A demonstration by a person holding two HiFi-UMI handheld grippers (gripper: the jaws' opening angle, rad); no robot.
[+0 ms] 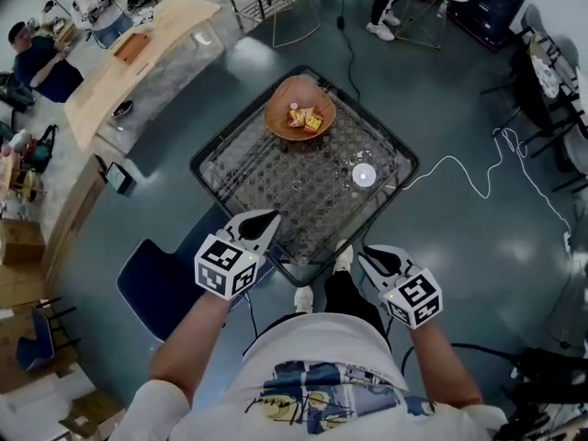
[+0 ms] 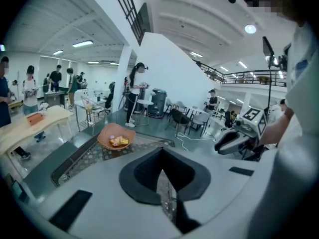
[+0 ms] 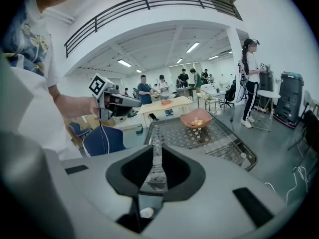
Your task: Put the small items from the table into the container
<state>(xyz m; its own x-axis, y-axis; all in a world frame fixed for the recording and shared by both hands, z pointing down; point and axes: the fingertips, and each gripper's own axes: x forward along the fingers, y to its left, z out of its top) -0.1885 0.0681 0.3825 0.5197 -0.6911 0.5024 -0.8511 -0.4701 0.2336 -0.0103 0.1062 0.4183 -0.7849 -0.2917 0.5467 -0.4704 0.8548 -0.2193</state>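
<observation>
Lower left of the head view: left claw (image 1: 266,220) at the near left edge of the surface (image 1: 276,186), jaws pressed together, nothing between them. Upper centre: orange bowl (image 1: 299,108) at the far corner, already holding yellow packets (image 1: 307,119). Right of centre: one white round item (image 1: 365,175) lying flat on the glass, well apart from the bowl and from both claws. Lower right: right claw (image 1: 369,261) at the near right edge, jaws parted by only a narrow slit, empty too.

Likely between picks, judging by that layout: some goods in the bowl, nothing carried, one piece visibly left out. Next move probably a reach to the white item, most simply with the right claw as the nearer one. Calls for spreading the jaws wider first, coming down low over the glass, and catching the thin rim without sliding it toward the edge. Then a carry up and left to the bowl.

From the head view only: the whole layout and the white item's place. From the left gripper view: the tight seam of that claw's jaws, the bowl at left, the right claw at right, but no white item. From the right gripper view: the slit with lattice showing through it, the bowl at the far end, and a small pale thing by the right rim, perhaps that same item, too small to be sure.
</observation>
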